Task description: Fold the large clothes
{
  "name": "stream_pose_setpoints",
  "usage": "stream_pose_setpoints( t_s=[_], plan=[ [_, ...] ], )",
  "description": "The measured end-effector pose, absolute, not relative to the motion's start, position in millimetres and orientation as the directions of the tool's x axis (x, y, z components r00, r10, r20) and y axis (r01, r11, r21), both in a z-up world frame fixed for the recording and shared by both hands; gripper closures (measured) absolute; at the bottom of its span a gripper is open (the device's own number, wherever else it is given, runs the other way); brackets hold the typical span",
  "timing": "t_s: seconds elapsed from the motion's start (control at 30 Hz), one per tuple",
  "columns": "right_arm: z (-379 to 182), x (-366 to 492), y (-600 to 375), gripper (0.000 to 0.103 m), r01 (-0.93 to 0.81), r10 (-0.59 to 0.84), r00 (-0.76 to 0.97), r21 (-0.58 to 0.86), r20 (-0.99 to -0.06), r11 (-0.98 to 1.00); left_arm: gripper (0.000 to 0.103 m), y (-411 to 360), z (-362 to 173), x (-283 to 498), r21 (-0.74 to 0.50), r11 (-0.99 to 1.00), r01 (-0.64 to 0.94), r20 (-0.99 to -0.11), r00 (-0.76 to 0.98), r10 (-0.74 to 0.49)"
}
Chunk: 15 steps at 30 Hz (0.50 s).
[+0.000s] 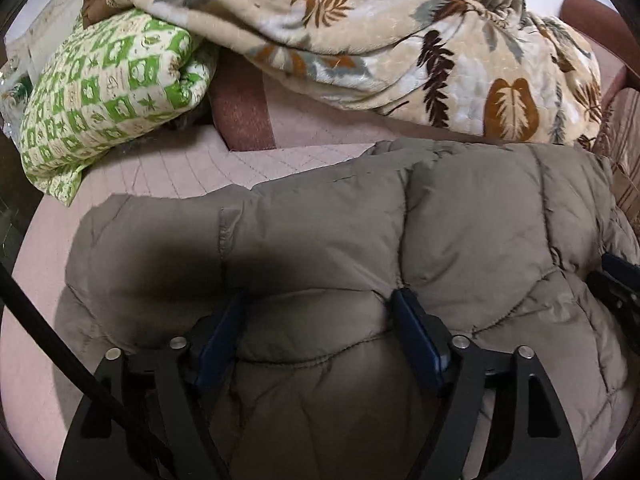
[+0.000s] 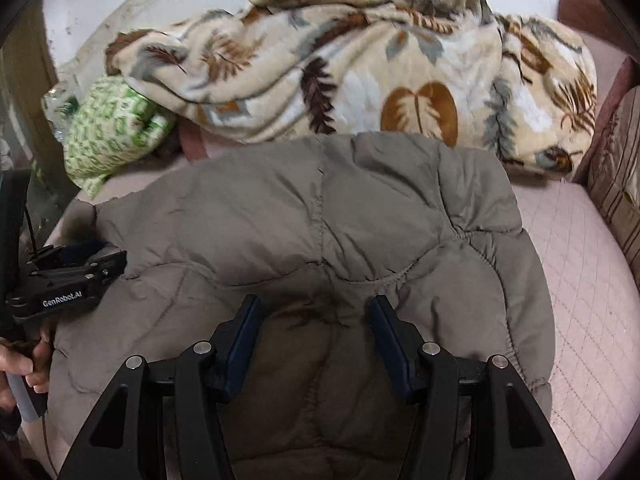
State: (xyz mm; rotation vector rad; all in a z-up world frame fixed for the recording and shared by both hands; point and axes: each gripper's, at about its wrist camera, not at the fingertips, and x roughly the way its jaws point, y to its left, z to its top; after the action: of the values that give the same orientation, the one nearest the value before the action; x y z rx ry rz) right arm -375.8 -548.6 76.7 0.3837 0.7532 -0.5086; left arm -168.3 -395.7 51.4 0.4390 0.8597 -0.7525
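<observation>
Grey-brown puffer jacket [image 2: 312,232] spread flat on the pink quilted bed [image 2: 576,280], at 6 o'clock from the leaf-print blanket [image 2: 360,76] and at 4 o'clock from the green patterned pillow [image 1: 104,92]. Left tongs [image 1: 318,316] wide open, blue pads [image 1: 416,332] pressing down on the padding, nothing clamped. Right tongs [image 2: 316,324] likewise parted over a quilted panel, gripping nothing.

1. Your left wrist camera looks forward and down along its fingers [image 1: 416,332], close over the jacket [image 1: 320,240].
2. Your right wrist camera does likewise.
3. Both views share the jacket [image 2: 320,220], blanket [image 1: 400,40] and pillow [image 1: 104,92].
</observation>
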Motion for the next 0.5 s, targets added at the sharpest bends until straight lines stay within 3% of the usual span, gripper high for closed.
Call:
stream_pose_setpoints(
  t_s=[0.23,0.37,0.5],
  plan=[
    [47,-368,-563,0.039,0.574,-0.272,0.604,0.172,-0.749,0.801,0.021,-404,31,-159,0.023,0.676,0.736,-0.807,0.413,-0.422],
    [52,-370,-561,0.039,0.597,-0.277,0.574,0.163,-0.77,0.786,0.024,-396,49,-169,0.045,0.697,0.716,-0.793,0.449,-0.411],
    [96,-413,-530,0.039,0.573,-0.295,0.688,0.248,-0.663,0.781,0.025,-347,91,-209,-0.043,0.674,0.737,-0.7,0.459,-0.547]
  ],
)
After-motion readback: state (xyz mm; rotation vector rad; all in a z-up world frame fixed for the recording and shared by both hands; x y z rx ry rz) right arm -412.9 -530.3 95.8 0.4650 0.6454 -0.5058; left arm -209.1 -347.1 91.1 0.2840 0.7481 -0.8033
